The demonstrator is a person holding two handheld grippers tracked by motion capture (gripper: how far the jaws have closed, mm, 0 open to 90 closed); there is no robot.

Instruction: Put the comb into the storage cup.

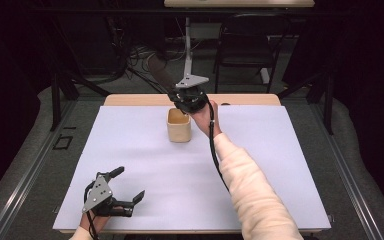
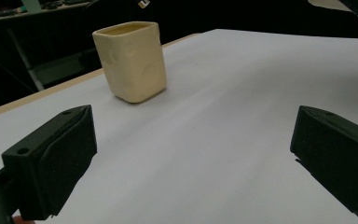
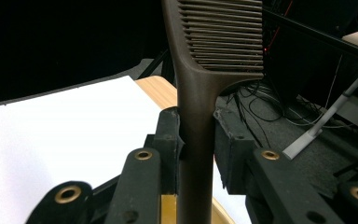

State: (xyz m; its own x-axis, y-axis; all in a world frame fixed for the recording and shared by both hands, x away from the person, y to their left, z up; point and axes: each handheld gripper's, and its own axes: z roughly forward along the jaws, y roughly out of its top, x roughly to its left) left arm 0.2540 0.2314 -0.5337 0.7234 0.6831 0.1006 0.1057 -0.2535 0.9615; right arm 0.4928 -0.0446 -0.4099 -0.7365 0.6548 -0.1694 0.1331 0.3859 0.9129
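A dark brown comb [image 3: 196,121] stands nearly upright between the pads of my right gripper [image 3: 196,140], which is shut on its handle. The teeth [image 3: 223,37] point up and away. In the high view the comb [image 1: 160,72] slants up to the far left from the right gripper [image 1: 180,96], just above a cream square cup [image 1: 179,126]. A strip of the cup's rim [image 3: 168,210] shows below the jaws. The handle's lower end is hidden. My left gripper [image 1: 128,184] rests open at the table's near left, with the cup [image 2: 131,60] far ahead of its pads [image 2: 65,158].
A white sheet [image 1: 145,165] covers the table, with a wooden edge [image 1: 130,99] bare along the far side. Beyond the table are a black chair [image 1: 245,45], a grey desk leg [image 1: 187,55] and floor cables [image 1: 140,55].
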